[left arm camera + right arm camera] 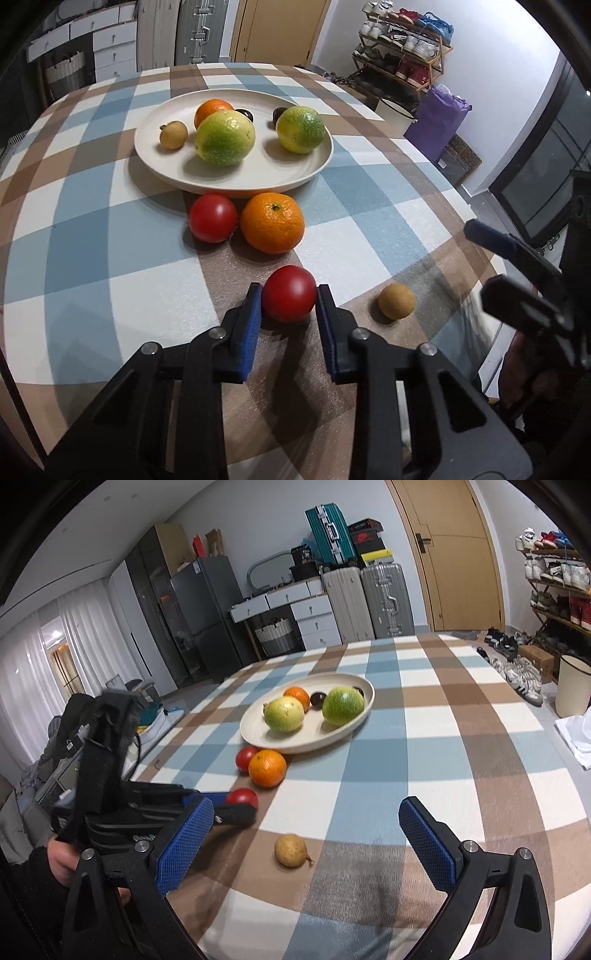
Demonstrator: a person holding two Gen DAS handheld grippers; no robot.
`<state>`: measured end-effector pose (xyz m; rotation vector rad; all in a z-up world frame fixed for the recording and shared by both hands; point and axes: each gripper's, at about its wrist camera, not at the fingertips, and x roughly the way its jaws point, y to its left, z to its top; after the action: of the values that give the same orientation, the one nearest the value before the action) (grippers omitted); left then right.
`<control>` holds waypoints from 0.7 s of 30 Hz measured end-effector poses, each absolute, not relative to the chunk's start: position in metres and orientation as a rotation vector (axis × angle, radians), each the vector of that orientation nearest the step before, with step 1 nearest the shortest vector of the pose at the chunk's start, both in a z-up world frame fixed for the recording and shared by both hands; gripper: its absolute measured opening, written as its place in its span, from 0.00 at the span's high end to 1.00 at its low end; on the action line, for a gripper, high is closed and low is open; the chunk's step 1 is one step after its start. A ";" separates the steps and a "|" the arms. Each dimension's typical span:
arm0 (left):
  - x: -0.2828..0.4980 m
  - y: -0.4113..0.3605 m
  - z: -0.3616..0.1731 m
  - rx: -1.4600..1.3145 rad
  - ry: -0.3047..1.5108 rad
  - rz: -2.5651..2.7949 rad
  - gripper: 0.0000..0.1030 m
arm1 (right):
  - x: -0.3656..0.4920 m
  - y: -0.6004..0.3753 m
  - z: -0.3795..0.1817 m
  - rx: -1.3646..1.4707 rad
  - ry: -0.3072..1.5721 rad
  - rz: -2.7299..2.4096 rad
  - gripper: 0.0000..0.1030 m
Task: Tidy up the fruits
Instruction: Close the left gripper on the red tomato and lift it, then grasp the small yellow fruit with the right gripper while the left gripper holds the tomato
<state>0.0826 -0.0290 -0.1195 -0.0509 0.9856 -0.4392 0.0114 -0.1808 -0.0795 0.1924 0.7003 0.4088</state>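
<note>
My left gripper (289, 295) is shut on a red tomato (289, 292), both blue pads against its sides, low over the checked tablecloth; the tomato also shows in the right wrist view (243, 797). A second tomato (212, 218) and an orange (272, 222) lie just before the cream plate (236, 186). The plate holds two green-yellow citrus (225, 137), an orange (212, 110), a small yellow fruit (173, 134) and two dark fruits (279, 113). My right gripper (306, 819) is open and empty above a small yellow fruit (291, 850).
The table's right edge (491, 258) drops off close to the right gripper. Drawers, suitcases (384, 602) and a wooden door stand beyond the far edge. A shoe rack (402, 48), a white bin and a purple bag are on the floor to the right.
</note>
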 end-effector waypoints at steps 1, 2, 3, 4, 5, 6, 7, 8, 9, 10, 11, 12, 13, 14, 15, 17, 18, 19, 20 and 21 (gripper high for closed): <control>0.081 -0.027 -0.118 -0.060 0.981 -0.438 0.75 | 0.012 -0.181 -0.082 0.193 0.710 0.411 0.01; 0.079 -0.025 -0.116 -0.066 0.977 -0.438 0.75 | 0.012 -0.180 -0.084 0.195 0.719 0.414 0.01; 0.078 -0.023 -0.114 -0.070 0.975 -0.438 0.75 | 0.012 -0.180 -0.086 0.196 0.726 0.417 0.01; 0.077 -0.020 -0.113 -0.074 0.974 -0.436 0.75 | 0.013 -0.179 -0.089 0.196 0.736 0.421 0.01; 0.076 -0.018 -0.112 -0.079 0.971 -0.434 0.75 | 0.014 -0.178 -0.091 0.196 0.742 0.420 0.01; 0.074 -0.016 -0.110 -0.084 0.969 -0.432 0.75 | 0.014 -0.178 -0.092 0.194 0.750 0.418 0.01; 0.073 -0.014 -0.109 -0.087 0.968 -0.432 0.75 | 0.015 -0.177 -0.095 0.193 0.760 0.416 0.01; 0.072 -0.012 -0.107 -0.091 0.965 -0.430 0.75 | 0.015 -0.176 -0.096 0.192 0.767 0.417 0.01; 0.070 -0.010 -0.106 -0.094 0.960 -0.428 0.75 | 0.016 -0.175 -0.097 0.192 0.772 0.419 0.01; 0.068 -0.009 -0.104 -0.096 0.956 -0.428 0.75 | 0.015 -0.175 -0.098 0.190 0.774 0.420 0.01; 0.067 -0.007 -0.103 -0.098 0.953 -0.428 0.75 | 0.015 -0.174 -0.098 0.187 0.775 0.420 0.01; 0.066 -0.006 -0.102 -0.100 0.952 -0.429 0.75 | 0.015 -0.173 -0.098 0.183 0.777 0.421 0.01; 0.065 -0.005 -0.101 -0.101 0.951 -0.429 0.75 | 0.015 -0.172 -0.099 0.179 0.778 0.422 0.01; 0.064 -0.003 -0.100 -0.103 0.949 -0.428 0.75 | 0.015 -0.172 -0.100 0.176 0.781 0.423 0.01; 0.063 -0.002 -0.099 -0.105 0.946 -0.427 0.75 | 0.015 -0.171 -0.101 0.172 0.784 0.422 0.01; 0.062 0.000 -0.097 -0.109 0.940 -0.426 0.75 | 0.015 -0.169 -0.102 0.168 0.789 0.424 0.01; 0.060 0.001 -0.096 -0.112 0.938 -0.426 0.75 | 0.015 -0.168 -0.102 0.166 0.790 0.425 0.01; 0.059 0.002 -0.096 -0.116 0.936 -0.426 0.75 | 0.015 -0.167 -0.103 0.162 0.791 0.425 0.01; 0.058 0.004 -0.095 -0.120 0.932 -0.426 0.75 | 0.015 -0.166 -0.104 0.158 0.793 0.425 0.01; 0.058 0.005 -0.094 -0.122 0.930 -0.426 0.75 | 0.015 -0.165 -0.104 0.155 0.796 0.425 0.01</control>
<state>0.0576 0.0047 -0.0939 -0.1217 0.9299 -0.4259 0.0148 -0.1652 -0.1043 0.1548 0.7959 0.4249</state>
